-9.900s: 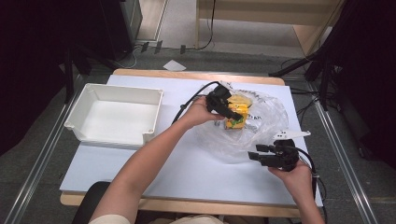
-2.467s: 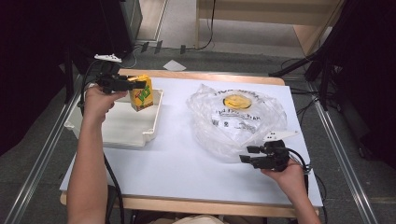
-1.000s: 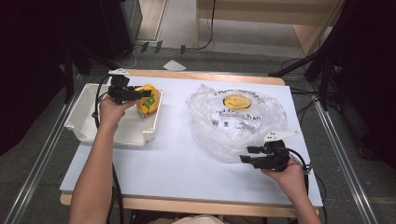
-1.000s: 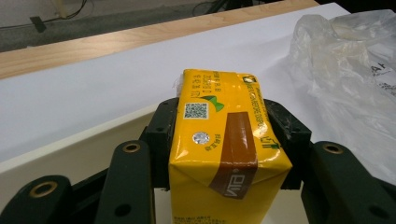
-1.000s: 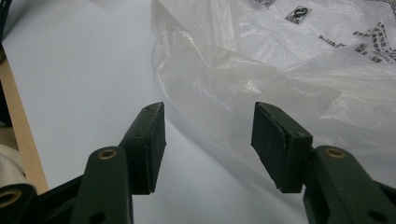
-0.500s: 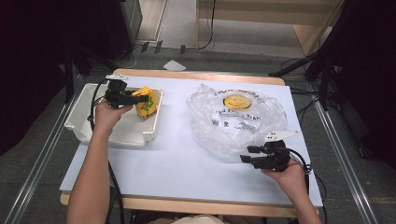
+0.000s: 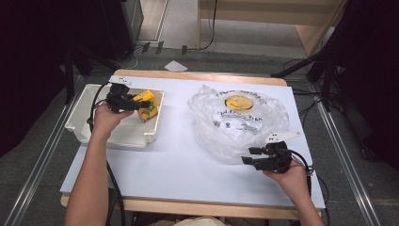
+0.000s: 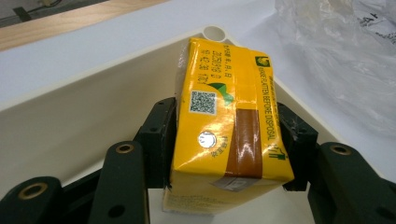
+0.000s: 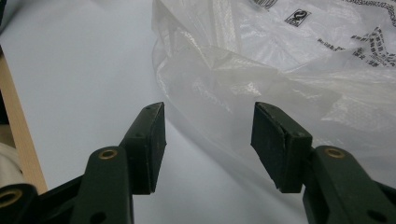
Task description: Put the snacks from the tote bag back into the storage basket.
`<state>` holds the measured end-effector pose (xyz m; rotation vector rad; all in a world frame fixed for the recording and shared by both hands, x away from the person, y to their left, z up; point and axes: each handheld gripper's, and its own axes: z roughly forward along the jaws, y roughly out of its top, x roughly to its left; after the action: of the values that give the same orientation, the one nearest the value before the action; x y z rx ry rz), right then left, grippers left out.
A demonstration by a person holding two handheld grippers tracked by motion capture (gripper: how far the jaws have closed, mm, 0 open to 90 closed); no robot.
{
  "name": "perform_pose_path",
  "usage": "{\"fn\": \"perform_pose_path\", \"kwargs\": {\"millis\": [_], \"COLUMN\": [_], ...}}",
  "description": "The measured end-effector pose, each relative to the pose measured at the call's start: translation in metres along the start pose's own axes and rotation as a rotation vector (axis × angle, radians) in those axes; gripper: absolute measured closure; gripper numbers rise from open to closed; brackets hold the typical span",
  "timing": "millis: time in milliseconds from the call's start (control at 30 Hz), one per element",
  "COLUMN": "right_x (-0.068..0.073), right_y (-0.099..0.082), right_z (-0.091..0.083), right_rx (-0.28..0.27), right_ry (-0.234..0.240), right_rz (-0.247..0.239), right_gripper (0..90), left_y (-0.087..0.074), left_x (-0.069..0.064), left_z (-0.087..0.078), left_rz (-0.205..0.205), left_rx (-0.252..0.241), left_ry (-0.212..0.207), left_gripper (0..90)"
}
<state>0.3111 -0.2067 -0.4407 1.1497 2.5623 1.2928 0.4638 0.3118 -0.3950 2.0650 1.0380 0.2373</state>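
Observation:
A yellow drink carton lies tilted in the far right corner of the white tray. My left gripper reaches over the tray from the left with the carton between its jaws. In the left gripper view the carton stands between the two pads, which sit close along its sides. These jaws have just been opening, and I see no squeeze on the carton. My right gripper rests open on the table at the near edge of a clear plastic bag. Nothing is between its pads.
The crumpled bag holds a round yellow item near its far side. The tray wall rises just behind the carton. White tabletop lies between tray and bag. Cables trail from both grippers.
My left gripper has sunk a little with the carton into the tray's corner, and the carton now leans more. The right gripper has kept still.

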Motion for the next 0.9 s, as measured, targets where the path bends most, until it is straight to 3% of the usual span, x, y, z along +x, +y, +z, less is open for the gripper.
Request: {"fn": "perform_pose_path", "kwargs": {"millis": [100,267,600,900], "right_x": [0.000,-0.001,0.000,0.000], "right_y": [0.000,0.000,0.000,0.001], "right_z": [0.000,-0.001,0.000,0.001], "right_rx": [0.001,0.000,0.001,0.002], "right_ry": [0.000,-0.001,0.004,0.008], "right_rz": [0.002,0.002,0.000,-0.004], "right_gripper": [46.1,46.1,46.1,46.1], "left_y": [0.000,0.006,0.013,0.021], "left_x": [0.000,-0.003,-0.011,-0.033], "left_z": [-0.001,-0.011,-0.036,-0.047], "left_rz": [-0.007,-0.037,-0.079,-0.021], "left_rx": [0.002,-0.048,-0.095,-0.091], "left_ry": [-0.006,-0.023,-0.005,0.008], "left_gripper": [47.4,44.6,45.9,50.1]}}
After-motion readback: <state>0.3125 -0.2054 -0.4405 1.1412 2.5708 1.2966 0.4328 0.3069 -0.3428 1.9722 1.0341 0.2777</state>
